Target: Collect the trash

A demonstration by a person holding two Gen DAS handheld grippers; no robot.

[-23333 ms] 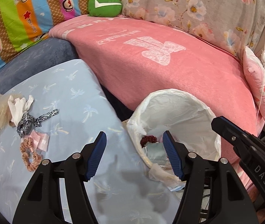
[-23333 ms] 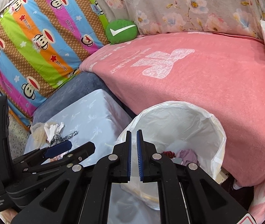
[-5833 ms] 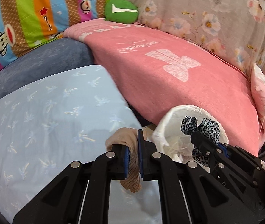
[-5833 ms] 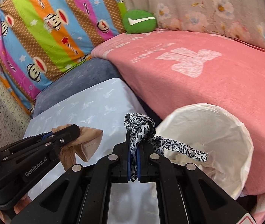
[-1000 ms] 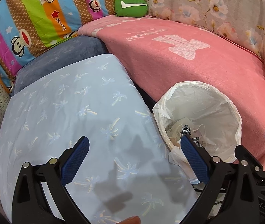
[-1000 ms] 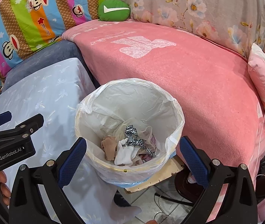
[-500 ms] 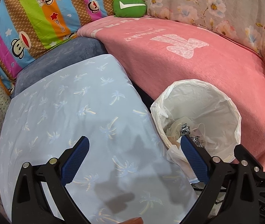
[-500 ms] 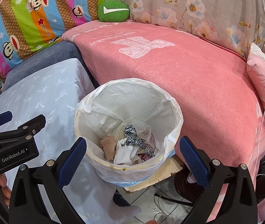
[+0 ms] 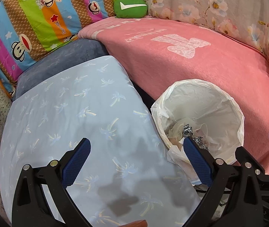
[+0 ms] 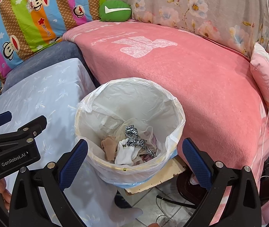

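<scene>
The left gripper (image 9: 136,157) hangs wide open and empty over the palm-print cloth (image 9: 68,113); the right gripper (image 10: 134,155) hangs likewise, straddling the lined bin (image 10: 176,106). Inside lie a leopard-print strip (image 10: 134,134), tan stocking (image 10: 109,147) and white glove (image 10: 125,153).

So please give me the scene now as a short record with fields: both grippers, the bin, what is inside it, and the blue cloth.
left gripper: open, holding nothing, over the blue cloth
right gripper: open, holding nothing, above the bin
bin: white liner, beside the pink blanket
inside bin: leopard-print strip, white glove, beige stocking
blue cloth: no trash visible on it
</scene>
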